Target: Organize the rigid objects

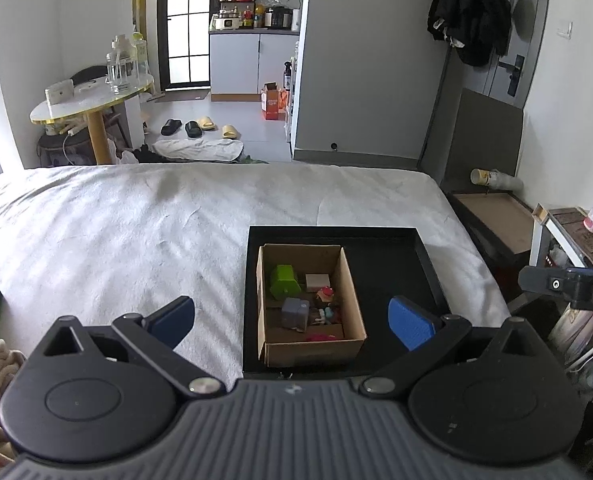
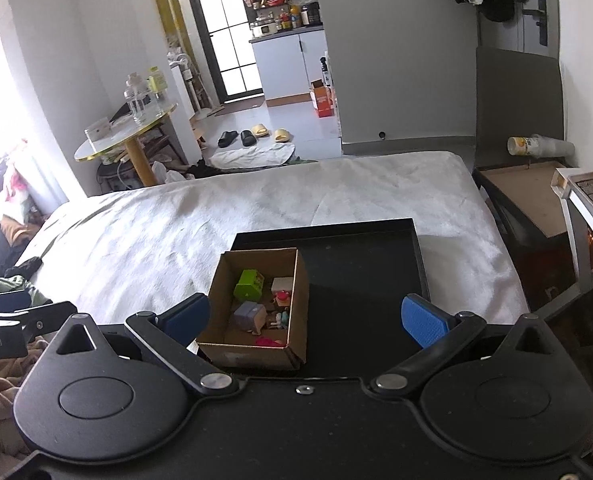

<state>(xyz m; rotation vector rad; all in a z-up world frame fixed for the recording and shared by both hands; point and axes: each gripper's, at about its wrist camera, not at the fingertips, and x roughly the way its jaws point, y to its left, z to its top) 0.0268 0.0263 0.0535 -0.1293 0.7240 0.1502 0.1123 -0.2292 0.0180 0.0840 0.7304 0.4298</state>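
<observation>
An open cardboard box [image 1: 350, 280] [image 2: 298, 292] stands in the left half of a shallow black tray [image 1: 392, 268] [image 2: 360, 264] on the bed. Inside lie a green block [image 1: 284, 280] [image 2: 249, 283], a grey cube [image 1: 295, 313] [image 2: 249, 316], a small white box [image 1: 317, 280] [image 2: 283, 282], a red-topped figure [image 1: 326, 294] [image 2: 282, 297] and a pink piece [image 1: 320, 337] [image 2: 268, 342]. My left gripper [image 1: 292, 322] hangs open above the box's near end. My right gripper [image 2: 304, 318] is open too, spanning the box and bare tray floor. Both hold nothing.
A white blanket [image 1: 136, 220] [image 2: 156, 232] covers the bed. Right of the bed stand a dark framed board [image 1: 492, 220] [image 2: 524, 196] and a shelf unit [image 1: 568, 240] [image 2: 592, 208]. Beyond the bed are a round table [image 1: 92, 100] [image 2: 124, 136], slippers and a kitchen area.
</observation>
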